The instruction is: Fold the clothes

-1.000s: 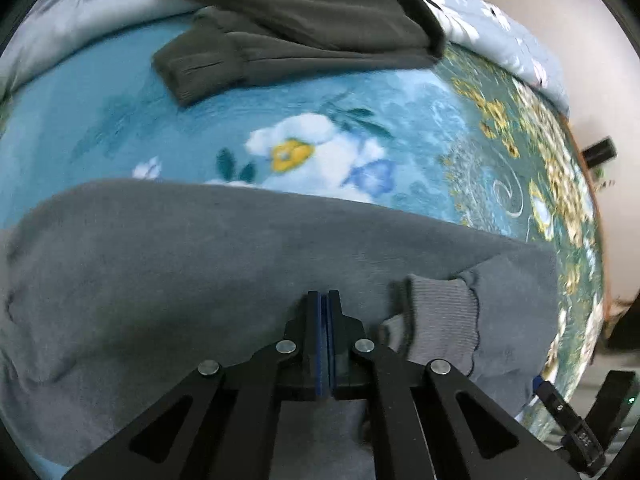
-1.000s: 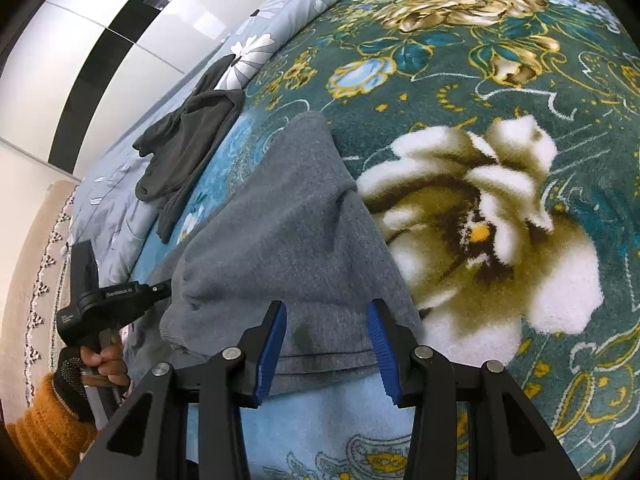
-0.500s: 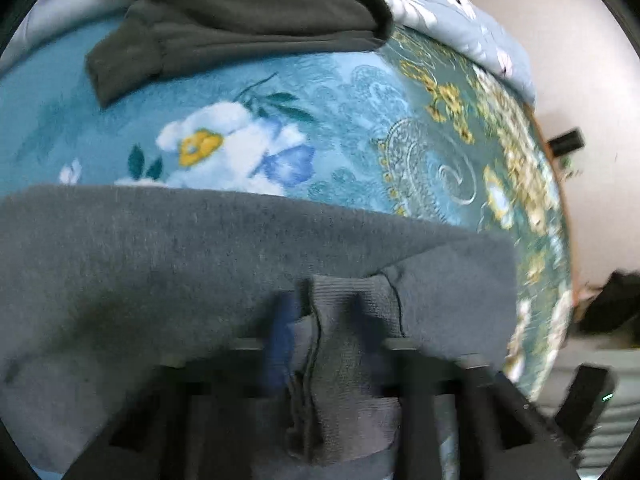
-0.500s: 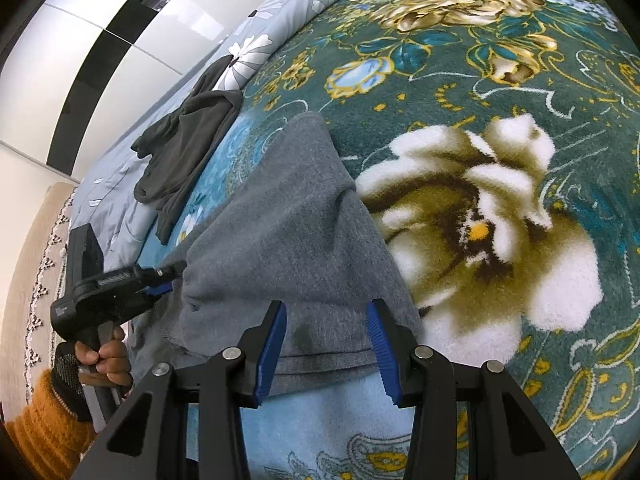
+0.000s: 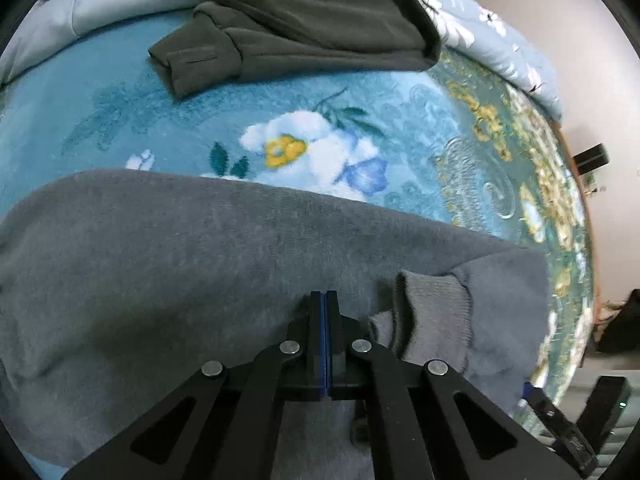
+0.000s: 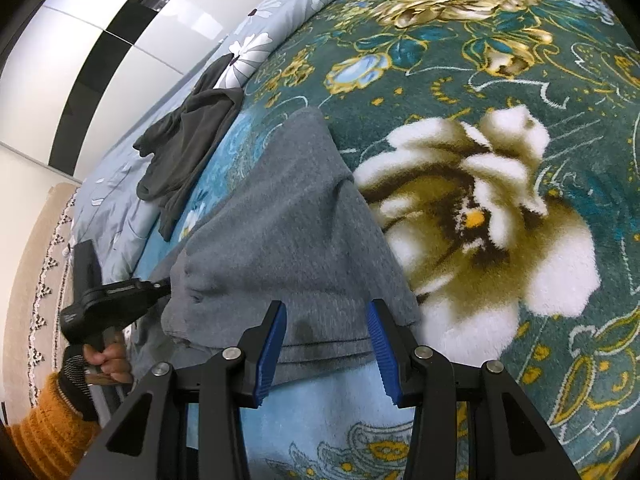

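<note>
Grey sweatshirt: laid folded on flowered blanket, ribbed cuff turned up; bare blanket seen beyond its far edge, up to dark garment. Left gripper shut, empty, above sweatshirt. Right gripper half open over hem, nothing held

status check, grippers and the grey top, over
Left gripper shut, empty, over grey top. Right gripper open, hovering at its hem. Cuff lies loose. Dark garment well clear.

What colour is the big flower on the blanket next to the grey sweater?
The flower is white with a brown-and-yellow middle, clearest in the right wrist view.
</note>
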Demonstrator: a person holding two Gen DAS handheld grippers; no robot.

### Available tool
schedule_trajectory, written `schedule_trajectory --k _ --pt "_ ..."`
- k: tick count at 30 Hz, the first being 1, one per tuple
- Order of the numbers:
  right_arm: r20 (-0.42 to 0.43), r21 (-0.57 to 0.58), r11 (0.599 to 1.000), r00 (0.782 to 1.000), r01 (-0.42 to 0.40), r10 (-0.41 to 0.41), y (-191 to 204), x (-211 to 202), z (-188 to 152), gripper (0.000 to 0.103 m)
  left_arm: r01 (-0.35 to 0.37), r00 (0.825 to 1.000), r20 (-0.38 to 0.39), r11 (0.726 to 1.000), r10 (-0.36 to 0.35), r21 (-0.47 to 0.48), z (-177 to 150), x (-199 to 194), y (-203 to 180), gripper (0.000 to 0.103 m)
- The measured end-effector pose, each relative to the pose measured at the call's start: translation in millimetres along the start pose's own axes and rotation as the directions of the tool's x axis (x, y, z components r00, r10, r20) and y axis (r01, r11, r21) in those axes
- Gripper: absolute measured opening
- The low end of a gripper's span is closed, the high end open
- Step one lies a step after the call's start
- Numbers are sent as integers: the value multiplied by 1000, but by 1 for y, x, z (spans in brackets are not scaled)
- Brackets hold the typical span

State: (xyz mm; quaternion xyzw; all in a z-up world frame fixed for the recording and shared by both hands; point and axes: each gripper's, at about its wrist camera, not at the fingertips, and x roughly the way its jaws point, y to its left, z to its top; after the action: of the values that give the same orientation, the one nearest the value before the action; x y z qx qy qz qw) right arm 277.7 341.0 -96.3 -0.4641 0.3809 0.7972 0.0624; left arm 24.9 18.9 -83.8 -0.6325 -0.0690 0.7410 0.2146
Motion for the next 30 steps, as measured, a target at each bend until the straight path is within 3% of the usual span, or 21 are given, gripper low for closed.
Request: schedule_trajectory --k 4,9,13,16,22,30 --pt "-20 -21 998 998 57 -57 9 -7 0 46 85 996 24 996 -84 -41 -4 -25 12 0" --pt "-5 -43 992 993 117 -118 25 -31 -3 46 122 992 34 991 -120 -52 -12 -51 32 1" --pt "25 -92 982 986 166 -164 53 -60 -3 48 123 991 53 990 -120 -64 -21 -73 61 16" --pt "46 -136 972 981 192 -187 81 -79 -2 52 134 990 64 987 -129 -92 -25 -82 81 21" --pt "52 -228 958 985 173 -166 166 -110 5 56 152 987 83 976 -140 -158 -33 -91 117 25" --pt "-43 -332 938 992 95 -116 262 -66 -15 59 193 978 127 953 -167 -232 -42 -109 155 34"
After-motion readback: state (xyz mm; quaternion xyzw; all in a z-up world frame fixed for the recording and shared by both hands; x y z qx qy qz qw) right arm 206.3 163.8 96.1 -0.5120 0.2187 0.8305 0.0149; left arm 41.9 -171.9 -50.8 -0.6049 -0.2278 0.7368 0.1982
